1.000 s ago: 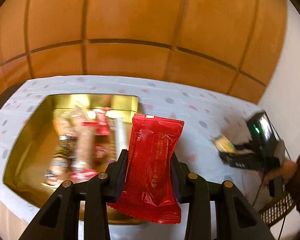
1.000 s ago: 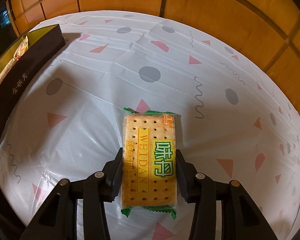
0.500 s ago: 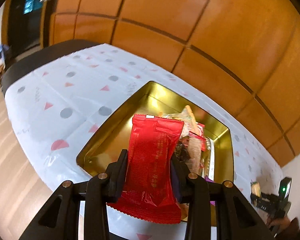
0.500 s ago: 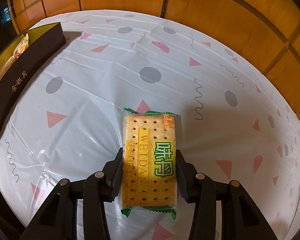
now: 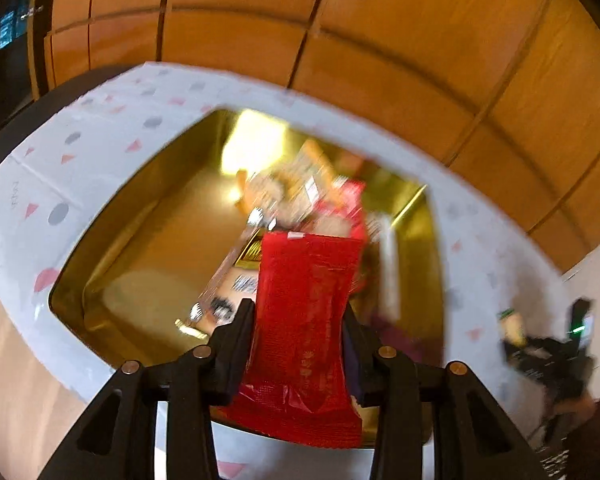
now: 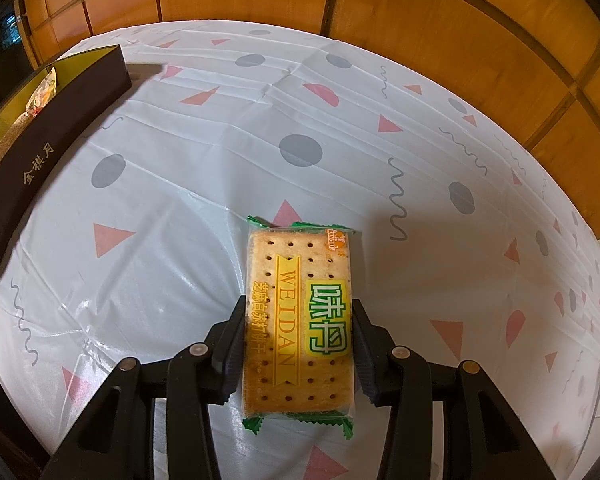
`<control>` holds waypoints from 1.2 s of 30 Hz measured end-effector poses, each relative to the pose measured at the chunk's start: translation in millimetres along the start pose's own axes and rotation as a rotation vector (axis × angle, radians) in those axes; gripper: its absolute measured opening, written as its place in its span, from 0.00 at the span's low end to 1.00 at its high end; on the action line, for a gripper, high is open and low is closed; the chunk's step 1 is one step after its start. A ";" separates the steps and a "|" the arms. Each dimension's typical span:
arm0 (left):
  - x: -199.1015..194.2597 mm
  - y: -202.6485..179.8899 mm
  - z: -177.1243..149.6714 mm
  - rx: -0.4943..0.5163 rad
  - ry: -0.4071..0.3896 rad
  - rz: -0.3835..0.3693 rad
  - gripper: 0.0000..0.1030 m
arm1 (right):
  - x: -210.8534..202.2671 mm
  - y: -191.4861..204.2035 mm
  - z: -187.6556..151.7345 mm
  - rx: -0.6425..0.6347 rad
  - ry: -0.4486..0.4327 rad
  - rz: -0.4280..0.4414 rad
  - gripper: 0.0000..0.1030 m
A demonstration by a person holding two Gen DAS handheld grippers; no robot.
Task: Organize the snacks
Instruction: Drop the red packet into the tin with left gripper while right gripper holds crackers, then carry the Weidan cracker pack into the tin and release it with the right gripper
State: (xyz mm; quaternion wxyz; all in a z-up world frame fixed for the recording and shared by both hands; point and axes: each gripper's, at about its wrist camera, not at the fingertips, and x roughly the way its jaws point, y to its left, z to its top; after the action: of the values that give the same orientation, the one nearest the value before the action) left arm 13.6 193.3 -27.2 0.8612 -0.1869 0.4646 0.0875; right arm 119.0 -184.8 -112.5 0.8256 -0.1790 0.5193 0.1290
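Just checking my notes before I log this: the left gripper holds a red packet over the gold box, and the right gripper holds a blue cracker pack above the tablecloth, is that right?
Not quite: the cracker pack is yellow with green edges, not blue, as the right wrist view shows. The rest stands: the left gripper holds the red packet over the gold box, and the right gripper holds its pack above the tablecloth.

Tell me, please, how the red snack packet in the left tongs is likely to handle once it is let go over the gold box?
The red snack packet looks soft: its film pinches in where the left tongs squeeze it, so it may flop. It seems light and would probably drop flat. Its glossy film may slide on the wrappers in the gold box.
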 end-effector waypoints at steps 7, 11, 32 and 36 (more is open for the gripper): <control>-3.2 2.1 -8.9 0.012 -0.004 0.025 0.39 | 1.0 -0.2 0.8 0.000 0.000 -0.003 0.46; 4.3 -3.6 -10.6 0.037 0.001 0.046 0.39 | 1.0 -0.9 1.0 -0.003 0.000 -0.004 0.46; -17.0 -17.8 -17.5 0.108 -0.137 0.071 0.39 | -3.3 -0.5 1.0 0.065 0.053 -0.070 0.51; -25.5 -17.7 -20.1 0.119 -0.159 0.066 0.39 | -5.9 -5.7 -6.1 0.123 0.053 -0.065 0.56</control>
State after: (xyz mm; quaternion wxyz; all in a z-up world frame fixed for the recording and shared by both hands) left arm -10.2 169.6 -11.7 0.9014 -0.1125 0.4052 0.1026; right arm 113.8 -192.7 -108.7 0.8246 -0.1482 0.5420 0.0653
